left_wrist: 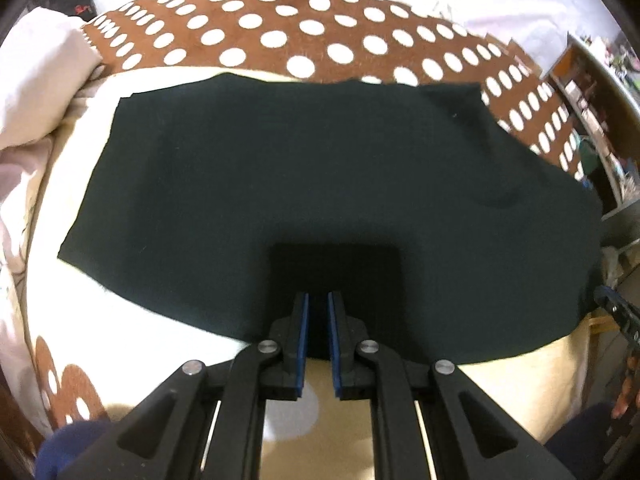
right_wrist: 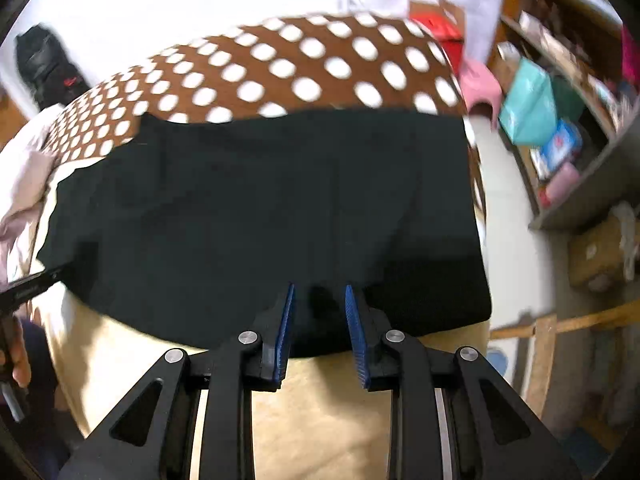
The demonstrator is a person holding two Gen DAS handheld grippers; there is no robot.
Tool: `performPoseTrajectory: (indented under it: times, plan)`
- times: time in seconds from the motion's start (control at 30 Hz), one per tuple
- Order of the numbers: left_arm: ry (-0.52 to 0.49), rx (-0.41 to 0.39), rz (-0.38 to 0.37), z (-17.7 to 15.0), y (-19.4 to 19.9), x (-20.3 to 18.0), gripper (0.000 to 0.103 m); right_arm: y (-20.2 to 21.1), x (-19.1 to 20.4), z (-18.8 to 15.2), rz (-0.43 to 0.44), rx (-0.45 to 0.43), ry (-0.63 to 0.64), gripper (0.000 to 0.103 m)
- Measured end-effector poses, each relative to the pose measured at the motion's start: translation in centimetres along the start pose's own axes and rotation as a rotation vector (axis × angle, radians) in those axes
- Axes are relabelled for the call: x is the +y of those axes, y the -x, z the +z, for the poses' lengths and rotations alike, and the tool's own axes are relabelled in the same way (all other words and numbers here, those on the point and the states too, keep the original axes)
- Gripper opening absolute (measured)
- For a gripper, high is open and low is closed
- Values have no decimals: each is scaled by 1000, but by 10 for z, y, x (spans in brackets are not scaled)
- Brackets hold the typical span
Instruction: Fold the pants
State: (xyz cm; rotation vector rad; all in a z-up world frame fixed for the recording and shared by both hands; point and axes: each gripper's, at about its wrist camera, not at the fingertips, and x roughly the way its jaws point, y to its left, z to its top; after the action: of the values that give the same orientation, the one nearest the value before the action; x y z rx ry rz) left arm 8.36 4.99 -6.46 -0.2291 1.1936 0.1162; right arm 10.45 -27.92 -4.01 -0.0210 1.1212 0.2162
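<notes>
The dark pants [left_wrist: 304,184] lie flat as a folded, wide rectangle on the bed; they also show in the right wrist view [right_wrist: 260,216]. My left gripper [left_wrist: 318,300] hovers over their near edge with its blue pads a small gap apart and nothing between them. My right gripper [right_wrist: 320,292] is over the near edge further right, its jaws open and empty. The right gripper's tip [left_wrist: 616,308] shows at the right edge of the left wrist view, and the left gripper's tip [right_wrist: 32,284] at the left edge of the right wrist view.
A brown blanket with white dots [left_wrist: 280,36] lies behind the pants on the cream bed sheet [left_wrist: 500,392]. A pale pink cloth [left_wrist: 36,92] is bunched at the left. Shelves with clutter [right_wrist: 560,128] and a pink stool [right_wrist: 480,84] stand to the right.
</notes>
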Motion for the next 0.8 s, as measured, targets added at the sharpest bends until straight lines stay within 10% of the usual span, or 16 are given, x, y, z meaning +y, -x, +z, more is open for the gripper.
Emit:
performPoseTrajectory:
  times: [0.8]
  plan:
    - [-3,-248,-30,-20,114,21,11,59,100,-24,167,-70,156,27]
